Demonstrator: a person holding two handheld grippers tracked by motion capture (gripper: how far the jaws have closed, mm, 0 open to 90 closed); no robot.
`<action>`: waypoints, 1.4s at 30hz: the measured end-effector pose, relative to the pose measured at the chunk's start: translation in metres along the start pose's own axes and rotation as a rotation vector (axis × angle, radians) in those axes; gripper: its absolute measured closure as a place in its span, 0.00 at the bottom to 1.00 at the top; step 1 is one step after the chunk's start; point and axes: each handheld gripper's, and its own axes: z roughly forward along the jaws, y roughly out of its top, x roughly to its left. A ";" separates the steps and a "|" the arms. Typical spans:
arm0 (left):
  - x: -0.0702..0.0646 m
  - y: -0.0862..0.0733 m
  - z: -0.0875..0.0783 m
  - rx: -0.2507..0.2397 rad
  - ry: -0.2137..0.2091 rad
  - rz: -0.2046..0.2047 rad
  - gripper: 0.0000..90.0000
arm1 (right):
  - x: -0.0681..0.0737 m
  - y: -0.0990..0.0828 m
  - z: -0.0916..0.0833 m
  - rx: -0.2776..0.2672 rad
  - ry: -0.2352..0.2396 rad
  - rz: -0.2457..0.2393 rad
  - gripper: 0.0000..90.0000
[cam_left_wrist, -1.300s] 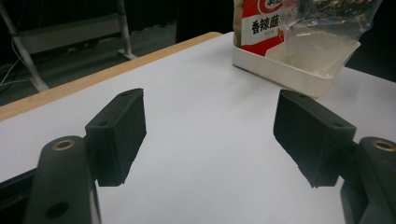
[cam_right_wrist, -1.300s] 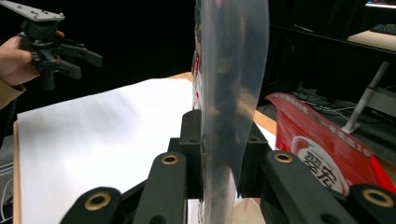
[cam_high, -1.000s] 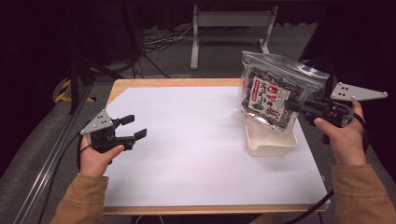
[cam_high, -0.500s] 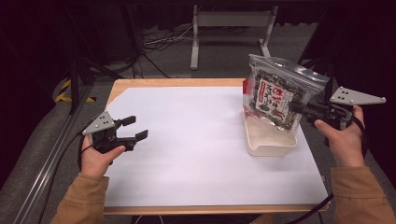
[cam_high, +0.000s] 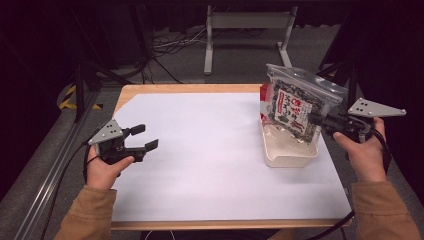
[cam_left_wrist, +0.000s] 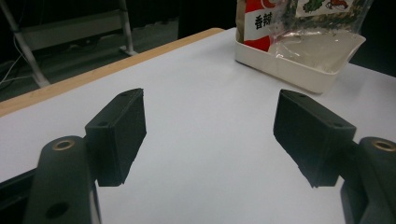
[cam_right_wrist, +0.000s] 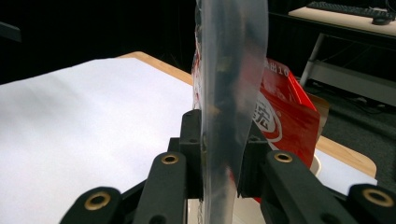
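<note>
A clear plastic bag (cam_high: 296, 102) of dark snack pieces with a red-and-white label hangs tilted over a white tray (cam_high: 290, 159) at the right of the table. My right gripper (cam_high: 320, 120) is shut on the bag's right edge; in the right gripper view the bag (cam_right_wrist: 231, 74) stands edge-on between the pressed jaws (cam_right_wrist: 219, 158), with its red label behind. My left gripper (cam_high: 142, 137) hovers at the table's left, open, with nothing between its jaws (cam_left_wrist: 210, 135). From there the bag (cam_left_wrist: 299, 18) and the tray (cam_left_wrist: 299, 65) lie far ahead.
A white sheet (cam_high: 210, 150) covers the wooden table (cam_high: 150, 90). Beyond the far edge a metal stand (cam_high: 245, 30) and cables (cam_high: 165, 50) lie on the dark floor. A rail (cam_high: 55, 165) runs along the left side.
The bag has shifted slightly to the right and away with my right gripper, still over the tray. My left gripper has stayed in place.
</note>
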 end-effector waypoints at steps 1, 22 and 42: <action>0.000 0.000 0.000 0.000 0.000 0.000 0.29 | 0.000 -0.001 0.001 0.008 -0.005 0.000 0.85; 0.000 -0.001 0.000 0.000 0.000 -0.009 0.29 | 0.004 -0.023 0.015 0.091 -0.010 0.016 0.85; -0.003 -0.002 -0.003 0.010 0.002 -0.003 0.29 | -0.011 -0.062 0.025 0.084 0.005 0.118 0.85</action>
